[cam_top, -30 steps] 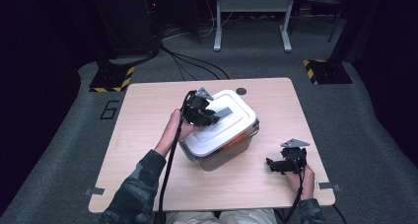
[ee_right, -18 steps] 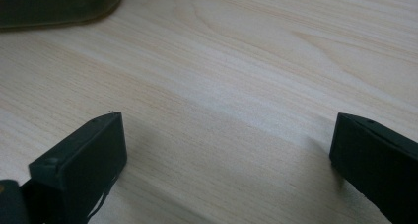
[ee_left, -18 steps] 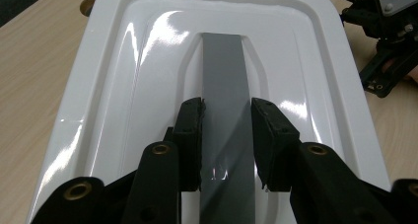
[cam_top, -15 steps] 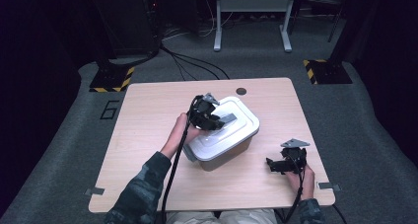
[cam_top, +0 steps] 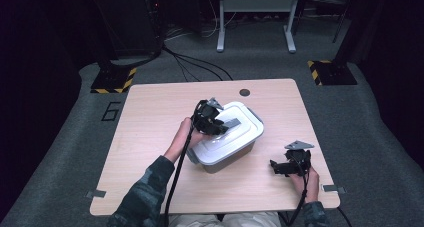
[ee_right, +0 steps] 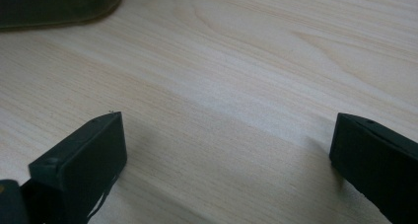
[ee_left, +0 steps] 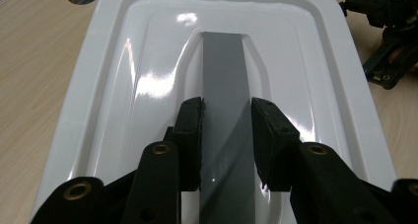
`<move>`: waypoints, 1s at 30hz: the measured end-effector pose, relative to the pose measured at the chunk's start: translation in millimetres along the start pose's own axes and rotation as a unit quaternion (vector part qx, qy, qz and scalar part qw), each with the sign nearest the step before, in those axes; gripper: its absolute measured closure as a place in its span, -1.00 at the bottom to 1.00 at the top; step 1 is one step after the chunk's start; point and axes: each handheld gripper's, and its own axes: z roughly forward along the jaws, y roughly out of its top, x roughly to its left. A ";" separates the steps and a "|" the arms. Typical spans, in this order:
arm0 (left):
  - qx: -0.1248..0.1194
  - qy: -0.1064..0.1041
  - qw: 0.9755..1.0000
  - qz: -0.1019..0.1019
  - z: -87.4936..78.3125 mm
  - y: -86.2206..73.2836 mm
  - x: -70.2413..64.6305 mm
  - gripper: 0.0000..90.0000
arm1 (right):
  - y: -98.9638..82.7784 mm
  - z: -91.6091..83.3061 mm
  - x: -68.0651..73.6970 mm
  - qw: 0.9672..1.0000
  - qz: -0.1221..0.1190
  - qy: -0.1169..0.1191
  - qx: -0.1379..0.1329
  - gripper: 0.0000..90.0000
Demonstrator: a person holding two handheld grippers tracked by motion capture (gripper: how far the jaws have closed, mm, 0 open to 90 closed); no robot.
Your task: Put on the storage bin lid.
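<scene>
The left gripper (cam_top: 216,121) hides part of the grey handle (cam_top: 231,122).

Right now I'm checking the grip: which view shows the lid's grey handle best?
The left gripper view: the grey handle runs up its middle, clamped by the left gripper. The high view shows it small; the right gripper view looks at the table.

The box's lid (ee_left: 148,86) is glossy white with a flat grey handle (ee_left: 224,86). The bench (cam_top: 150,132) is pale wood grain. Both hand-held grippers are black.
</scene>
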 end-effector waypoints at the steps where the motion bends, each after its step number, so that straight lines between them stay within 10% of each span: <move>1: 0.000 0.001 1.000 0.000 0.0 -0.1 -0.1 0.47 | 0.0 0.0 0.0 1.000 0.000 0.000 0.000 -1.00; 10: 0.000 0.019 1.000 0.011 0.3 0.0 -3.0 0.37 | 0.0 0.0 0.0 1.000 0.000 0.000 0.000 -1.00; 20: -0.001 0.042 0.999 0.000 -8.5 -0.4 -2.6 -0.39 | 0.0 0.0 0.0 1.000 0.000 0.000 0.000 -1.00; 30: -0.018 0.069 0.997 -0.003 -35.8 -11.4 2.3 -0.67 | 0.0 0.0 0.0 1.000 0.000 0.000 0.000 -1.00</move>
